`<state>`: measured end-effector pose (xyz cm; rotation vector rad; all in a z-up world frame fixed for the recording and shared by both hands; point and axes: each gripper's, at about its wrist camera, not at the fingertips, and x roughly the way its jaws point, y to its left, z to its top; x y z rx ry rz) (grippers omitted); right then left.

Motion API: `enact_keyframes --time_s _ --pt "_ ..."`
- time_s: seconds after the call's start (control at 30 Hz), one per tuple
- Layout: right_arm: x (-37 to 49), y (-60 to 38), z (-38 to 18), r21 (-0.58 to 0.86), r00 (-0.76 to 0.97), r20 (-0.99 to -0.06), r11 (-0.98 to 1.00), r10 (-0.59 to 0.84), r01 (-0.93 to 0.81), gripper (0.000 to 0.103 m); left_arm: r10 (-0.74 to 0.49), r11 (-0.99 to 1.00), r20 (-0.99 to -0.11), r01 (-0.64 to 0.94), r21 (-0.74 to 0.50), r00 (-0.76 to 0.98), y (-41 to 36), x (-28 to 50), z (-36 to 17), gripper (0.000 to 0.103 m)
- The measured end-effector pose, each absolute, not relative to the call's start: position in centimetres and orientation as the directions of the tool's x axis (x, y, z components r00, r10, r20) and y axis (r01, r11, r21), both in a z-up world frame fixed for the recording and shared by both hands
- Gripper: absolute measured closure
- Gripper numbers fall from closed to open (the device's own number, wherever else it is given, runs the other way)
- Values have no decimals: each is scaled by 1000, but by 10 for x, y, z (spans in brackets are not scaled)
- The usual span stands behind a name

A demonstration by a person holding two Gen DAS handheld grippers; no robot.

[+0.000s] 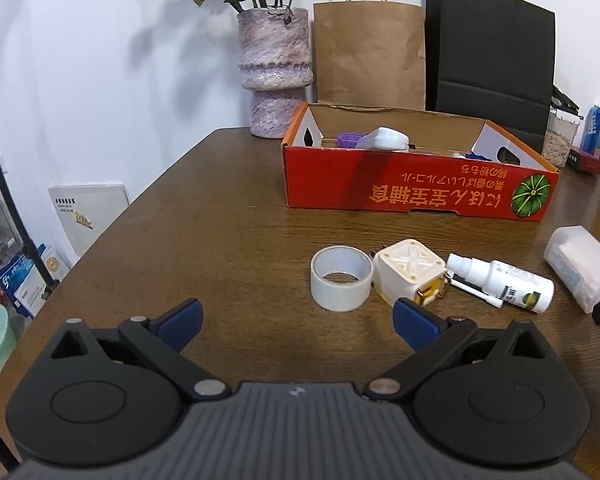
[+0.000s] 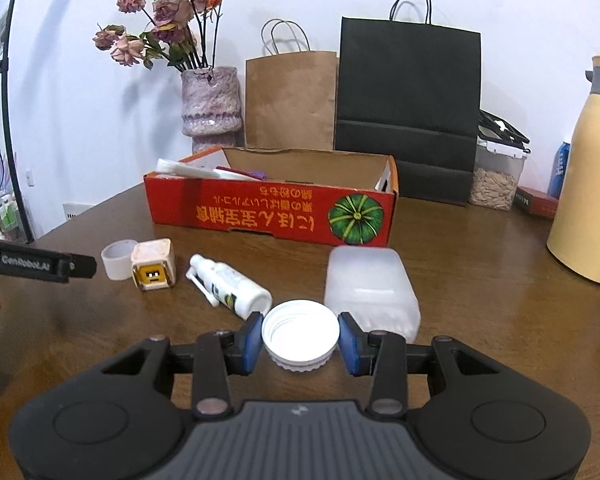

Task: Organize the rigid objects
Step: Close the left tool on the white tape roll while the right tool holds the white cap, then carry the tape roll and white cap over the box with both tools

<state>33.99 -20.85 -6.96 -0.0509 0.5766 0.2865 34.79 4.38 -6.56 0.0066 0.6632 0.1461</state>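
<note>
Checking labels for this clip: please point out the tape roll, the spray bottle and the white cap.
tape roll (image 1: 342,280), left wrist view, outer wall
spray bottle (image 1: 508,285), left wrist view, labelled body
white cap (image 2: 300,332), right wrist view, inner face

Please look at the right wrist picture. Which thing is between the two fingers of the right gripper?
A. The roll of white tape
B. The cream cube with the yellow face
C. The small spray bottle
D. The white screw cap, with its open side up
D: the right gripper has its blue pads pressed on both sides of the white screw cap, whose hollow inside faces up.
</note>
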Motion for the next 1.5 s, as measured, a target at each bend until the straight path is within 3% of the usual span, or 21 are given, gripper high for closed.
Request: enact_keyframes --time_s 0.7,0.8,0.9,0.97,1.0,1.5 --pt "377 -177 -66 37 818 -518 962 251 -271 64 111 994 -630 -88 68 769 48 395 -88 0" --pt "380 -175 -67 34 818 -518 962 249 -272 64 95 995 -629 -74 60 772 48 399 -88 7" --pt "382 -173 -67 32 818 -518 962 249 -273 64 46 999 -637 -46 16 770 50 402 -89 23" --pt "383 -172 -67 31 818 -518 961 250 -274 64 15 1000 -643 -23 -4 766 50 404 -90 51" --pt "384 -171 -67 30 819 -517 961 250 -275 64 0 1000 -647 -11 -13 763 50 405 -90 59" --pt "388 -165 -60 30 834 -487 959 261 -283 64 13 999 -588 -34 -24 809 53 394 -72 59"
